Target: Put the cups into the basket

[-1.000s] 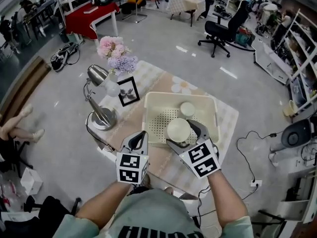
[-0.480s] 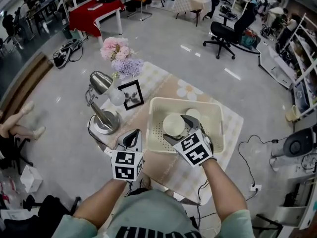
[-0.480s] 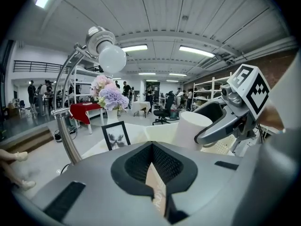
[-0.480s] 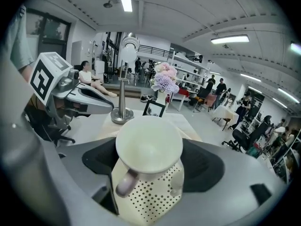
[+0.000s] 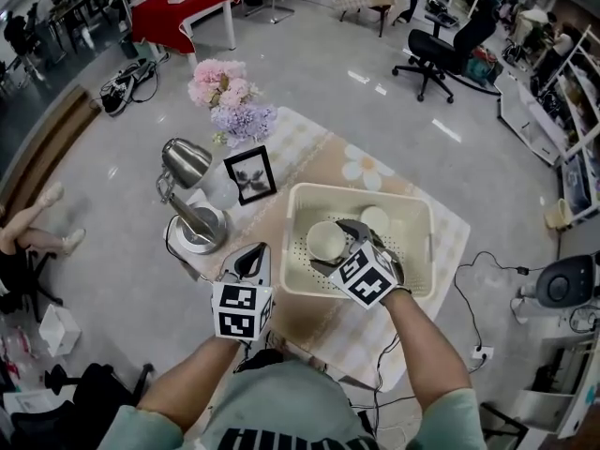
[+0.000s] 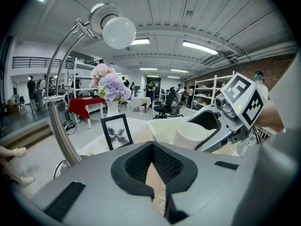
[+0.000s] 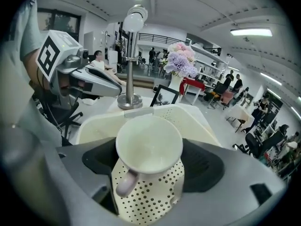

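Observation:
A cream perforated basket (image 5: 357, 190) stands on the small table. My right gripper (image 5: 339, 248) is shut on a white cup (image 5: 325, 240), upright and low over the basket's left half. In the right gripper view the cup (image 7: 149, 144) sits between the jaws, handle toward me, above the basket's dotted floor (image 7: 155, 197). A second white cup (image 5: 375, 220) stands in the basket at the back. My left gripper (image 5: 251, 254) hovers just left of the basket, shut and holding nothing. The left gripper view shows that gripper (image 6: 153, 182), the held cup (image 6: 193, 134) and the right gripper (image 6: 225, 119).
On the left of the table are a chrome desk lamp (image 5: 190, 216), a black picture frame (image 5: 250, 174) and a vase of pink and purple flowers (image 5: 232, 101). The table is small, with floor on every side. A cable (image 5: 478, 293) trails on the floor at right.
My right gripper has carried the cup forward and down into the basket's left half. The left gripper has stayed beside the basket's near left corner.

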{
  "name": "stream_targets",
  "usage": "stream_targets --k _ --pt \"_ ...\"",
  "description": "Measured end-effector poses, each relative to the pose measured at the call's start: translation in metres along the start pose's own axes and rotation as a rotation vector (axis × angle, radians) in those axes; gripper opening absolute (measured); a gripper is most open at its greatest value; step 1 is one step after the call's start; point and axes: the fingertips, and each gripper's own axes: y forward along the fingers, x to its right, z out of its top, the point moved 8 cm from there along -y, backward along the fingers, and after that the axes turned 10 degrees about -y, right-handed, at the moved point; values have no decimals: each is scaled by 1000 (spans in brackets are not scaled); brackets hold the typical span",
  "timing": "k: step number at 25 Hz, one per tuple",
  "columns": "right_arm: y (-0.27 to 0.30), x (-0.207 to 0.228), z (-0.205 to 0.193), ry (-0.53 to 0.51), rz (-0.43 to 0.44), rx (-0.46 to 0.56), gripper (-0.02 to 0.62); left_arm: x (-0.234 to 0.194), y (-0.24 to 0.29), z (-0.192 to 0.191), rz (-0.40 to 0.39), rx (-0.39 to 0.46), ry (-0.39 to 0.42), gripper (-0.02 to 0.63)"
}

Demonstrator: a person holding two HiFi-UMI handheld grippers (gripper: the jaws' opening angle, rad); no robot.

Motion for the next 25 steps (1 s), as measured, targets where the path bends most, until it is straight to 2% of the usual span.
stream_targets --k 4,25 --pt "18 2 -7 -1 31 -15 385 -3 8 -1 -9 -10 -25 6" --pt "60 -7 -37 -95 99 -127 385 -7 16 -4 -15 -17 -18 6"
